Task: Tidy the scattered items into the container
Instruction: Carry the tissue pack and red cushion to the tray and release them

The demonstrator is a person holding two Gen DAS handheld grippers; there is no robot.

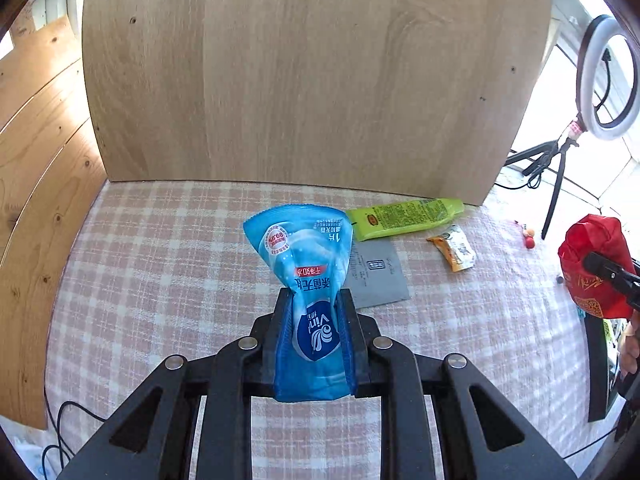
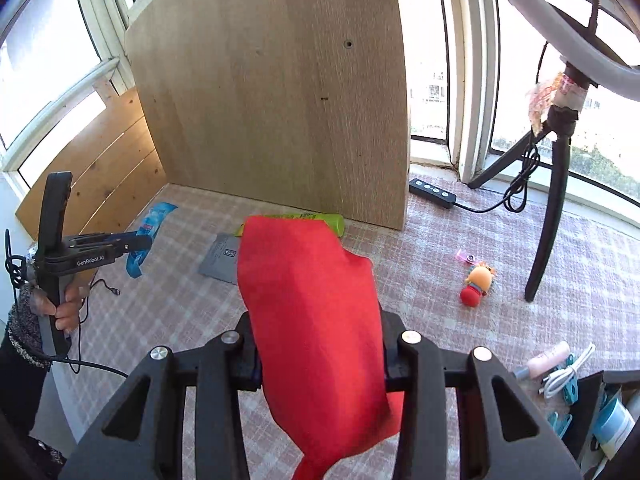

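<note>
My left gripper (image 1: 314, 300) is shut on a blue wet-wipe packet (image 1: 306, 256) and holds it above the checked cloth; both also show at the left of the right wrist view (image 2: 138, 240). My right gripper (image 2: 316, 328) is shut on a red cloth pouch (image 2: 308, 300), which hides its fingertips; the pouch shows at the right edge of the left wrist view (image 1: 592, 268). A green tube (image 1: 404, 218), a grey sachet (image 1: 378, 276) and an orange snack packet (image 1: 454, 248) lie on the cloth. A black container (image 2: 588, 404) sits at the lower right.
An upright wooden board (image 1: 300, 72) stands behind the items. A ring light on a tripod (image 2: 548, 200), a small doll (image 2: 476, 280), a power strip (image 2: 432, 192), and a pink bottle with a white cable (image 2: 556, 368) are on the right.
</note>
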